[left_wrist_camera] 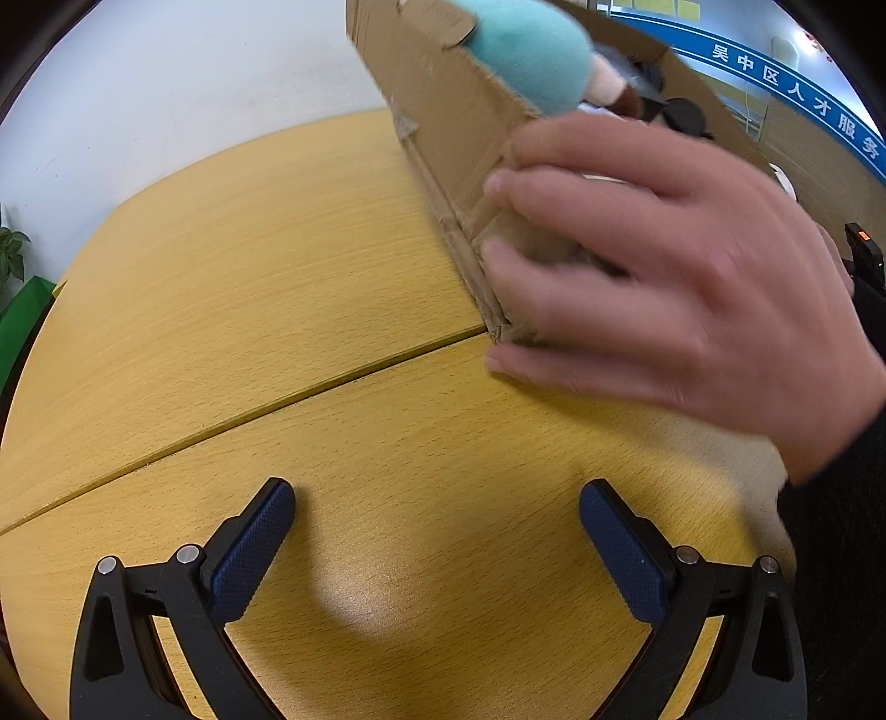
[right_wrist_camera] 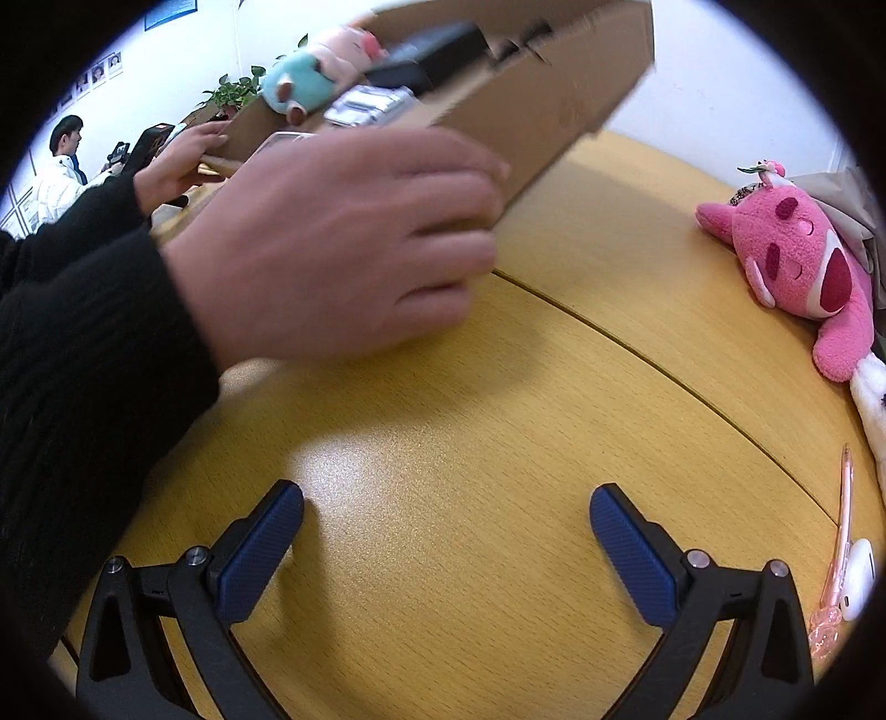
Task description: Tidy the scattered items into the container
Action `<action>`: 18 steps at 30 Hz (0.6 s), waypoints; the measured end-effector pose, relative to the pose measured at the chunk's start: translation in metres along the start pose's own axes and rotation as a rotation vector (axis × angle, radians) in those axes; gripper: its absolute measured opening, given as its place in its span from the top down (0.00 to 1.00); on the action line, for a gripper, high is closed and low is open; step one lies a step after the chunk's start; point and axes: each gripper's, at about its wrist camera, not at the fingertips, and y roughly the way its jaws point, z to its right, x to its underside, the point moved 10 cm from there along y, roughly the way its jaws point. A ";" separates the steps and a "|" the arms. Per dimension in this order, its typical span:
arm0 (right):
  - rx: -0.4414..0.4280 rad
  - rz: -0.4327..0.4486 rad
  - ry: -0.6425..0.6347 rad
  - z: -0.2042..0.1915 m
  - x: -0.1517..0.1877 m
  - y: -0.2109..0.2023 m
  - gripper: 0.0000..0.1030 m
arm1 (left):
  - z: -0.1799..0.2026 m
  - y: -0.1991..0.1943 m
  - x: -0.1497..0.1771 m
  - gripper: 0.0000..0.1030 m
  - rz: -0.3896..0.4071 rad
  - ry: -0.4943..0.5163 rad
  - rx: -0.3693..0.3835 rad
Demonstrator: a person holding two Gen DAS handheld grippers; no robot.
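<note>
A cardboard box (left_wrist_camera: 443, 105) is tilted up off the yellow wooden table (left_wrist_camera: 249, 288), gripped by a bare hand (left_wrist_camera: 664, 277) at its near corner. It holds a teal plush (left_wrist_camera: 531, 50), dark items and a clear packet. In the right wrist view the box (right_wrist_camera: 542, 94) is held by two hands (right_wrist_camera: 343, 243), with the teal plush (right_wrist_camera: 299, 83) and a clear packet (right_wrist_camera: 365, 108) inside. A pink plush (right_wrist_camera: 803, 266) lies at the table's right edge. My left gripper (left_wrist_camera: 437, 531) and right gripper (right_wrist_camera: 446, 531) are open and empty, low over the table.
A pink pen (right_wrist_camera: 836, 554) and a small white object (right_wrist_camera: 858, 576) lie at the right edge near the pink plush. A seam (right_wrist_camera: 637, 343) runs across the table. A seated person (right_wrist_camera: 61, 171) and a potted plant (right_wrist_camera: 232, 91) are in the background.
</note>
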 end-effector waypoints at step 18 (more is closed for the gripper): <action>0.003 -0.001 0.000 0.000 -0.001 0.001 0.00 | 0.001 0.001 0.001 0.00 0.000 0.001 0.001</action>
